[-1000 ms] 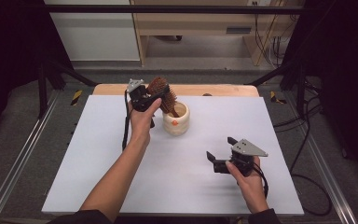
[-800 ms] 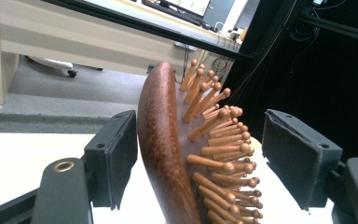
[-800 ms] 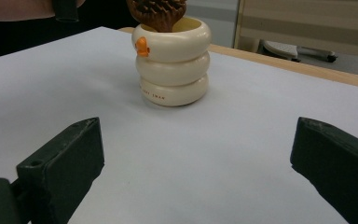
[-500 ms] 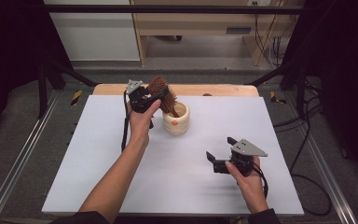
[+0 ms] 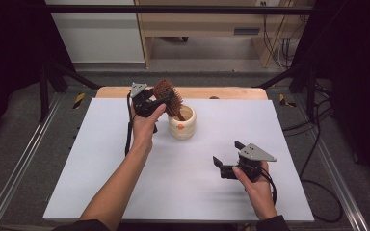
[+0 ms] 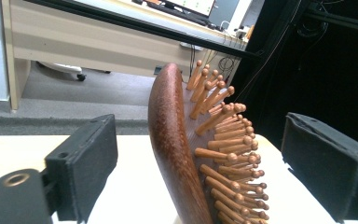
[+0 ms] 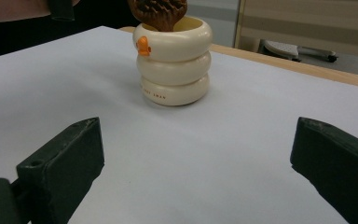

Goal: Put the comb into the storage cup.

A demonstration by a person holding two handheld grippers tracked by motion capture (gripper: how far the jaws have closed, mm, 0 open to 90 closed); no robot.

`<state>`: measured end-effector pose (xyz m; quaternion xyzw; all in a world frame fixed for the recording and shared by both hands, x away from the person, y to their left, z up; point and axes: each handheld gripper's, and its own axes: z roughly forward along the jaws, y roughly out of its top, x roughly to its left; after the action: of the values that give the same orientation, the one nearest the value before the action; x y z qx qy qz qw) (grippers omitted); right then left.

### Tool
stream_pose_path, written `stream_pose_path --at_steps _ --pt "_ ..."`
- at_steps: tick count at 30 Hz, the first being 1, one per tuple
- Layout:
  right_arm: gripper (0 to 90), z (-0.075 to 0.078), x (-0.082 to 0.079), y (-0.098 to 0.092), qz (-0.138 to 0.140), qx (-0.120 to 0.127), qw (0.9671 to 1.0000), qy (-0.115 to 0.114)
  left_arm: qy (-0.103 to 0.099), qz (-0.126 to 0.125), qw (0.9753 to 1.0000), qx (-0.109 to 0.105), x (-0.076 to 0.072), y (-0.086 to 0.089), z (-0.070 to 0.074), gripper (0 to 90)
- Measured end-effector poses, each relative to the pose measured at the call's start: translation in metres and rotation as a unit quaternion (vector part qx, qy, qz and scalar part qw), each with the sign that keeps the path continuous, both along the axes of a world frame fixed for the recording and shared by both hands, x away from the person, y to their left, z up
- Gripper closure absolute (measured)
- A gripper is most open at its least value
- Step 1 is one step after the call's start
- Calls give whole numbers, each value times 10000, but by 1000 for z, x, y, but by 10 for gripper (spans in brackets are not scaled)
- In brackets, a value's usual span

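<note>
Left claw (image 5: 160,102) stands wide open around the wooden hairbrush (image 6: 182,154) propped in the cream cup (image 5: 182,123) — jaws should close squarely on its head; right claw (image 5: 226,161) idles open, empty.

The hairbrush (image 5: 167,95) stands in the cup (image 5: 182,126) near the table's (image 5: 101,183) far edge, between the spread jaws of the left gripper (image 5: 149,103), with the right gripper (image 5: 226,166) well apart, nearer and rightward.
</note>
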<state>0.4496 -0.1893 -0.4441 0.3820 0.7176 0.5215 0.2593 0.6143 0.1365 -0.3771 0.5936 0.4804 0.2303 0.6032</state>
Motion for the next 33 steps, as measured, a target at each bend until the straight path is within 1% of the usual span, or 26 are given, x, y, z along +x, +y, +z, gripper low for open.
stream_pose_path --at_steps 3,6,8,16,20,23,29,31,32,33 --pt "33 0 0 0 -3 0 10000 2 16 2 10000 6 -1 0 0 74" --pt "33 0 0 0 5 -8 10000 3 14 -10 10000 57 -2 -1 0 51" --pt "33 0 0 1 5 -10 10000 2 50 -9 10000 86 -3 -1 0 35" --pt "33 0 -1 1 1 6 10000 8 193 45 9998 76 -8 1 4 27" --pt "33 0 -1 2 8 -9 10000 6 135 27 9997 211 -14 2 10 27" --pt "33 0 -2 2 11 -15 10000 0 72 67 9992 394 -19 4 12 34" --pt "33 0 -2 3 33 -15 10000 16 43 124 9987 499 -26 9 17 42" --pt "33 0 -1 3 28 2 10000 7 4 116 9986 522 -30 12 20 47" --pt "33 0 -1 2 28 3 10000 14 -11 122 9984 555 -31 12 21 47" --pt "33 0 -1 2 28 -4 10000 13 -37 126 9979 637 -32 13 22 47"
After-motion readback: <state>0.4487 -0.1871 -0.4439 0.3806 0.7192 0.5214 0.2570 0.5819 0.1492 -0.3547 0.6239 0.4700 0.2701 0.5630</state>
